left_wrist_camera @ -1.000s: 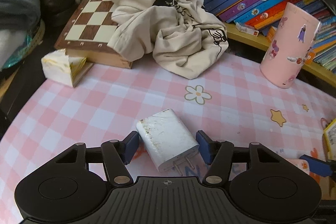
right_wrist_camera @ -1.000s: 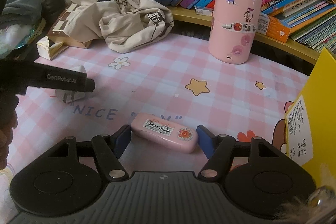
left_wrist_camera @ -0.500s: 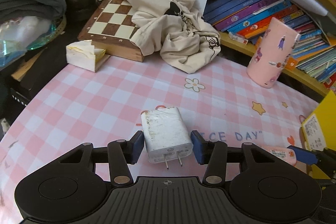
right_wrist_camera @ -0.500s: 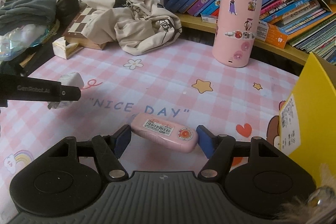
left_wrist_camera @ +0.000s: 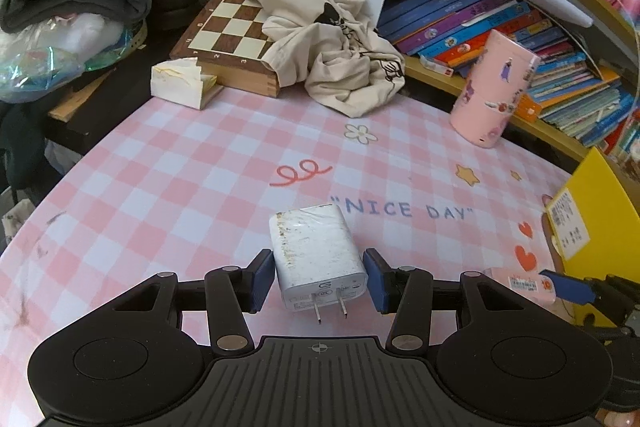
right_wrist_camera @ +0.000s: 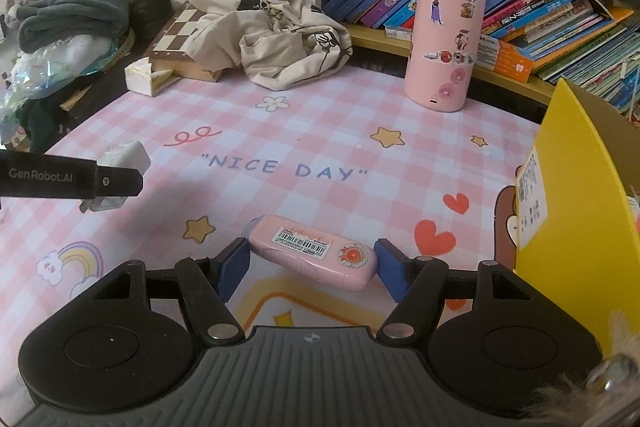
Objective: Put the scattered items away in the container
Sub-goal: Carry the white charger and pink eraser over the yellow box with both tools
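Both claws are now carrying their loads above the desk (left_wrist_camera: 168, 187), the left claw (left_wrist_camera: 318, 277) having just clamped onto the white charger (left_wrist_camera: 316, 259), the right claw (right_wrist_camera: 312, 261) gripping the pink case (right_wrist_camera: 312, 253), and the yellow container (right_wrist_camera: 576, 187) is coming closer to the right claw's right side.

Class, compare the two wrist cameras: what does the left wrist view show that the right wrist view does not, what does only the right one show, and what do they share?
Only the left wrist view shows the charger's two prongs and printed end, gripped by the left gripper.

Only the right wrist view shows the rainbow print on the tablecloth and the pink case's whole barcode label, gripped by the right gripper.

Both show the yellow container, pink sticker cylinder, chessboard and cream cloth.
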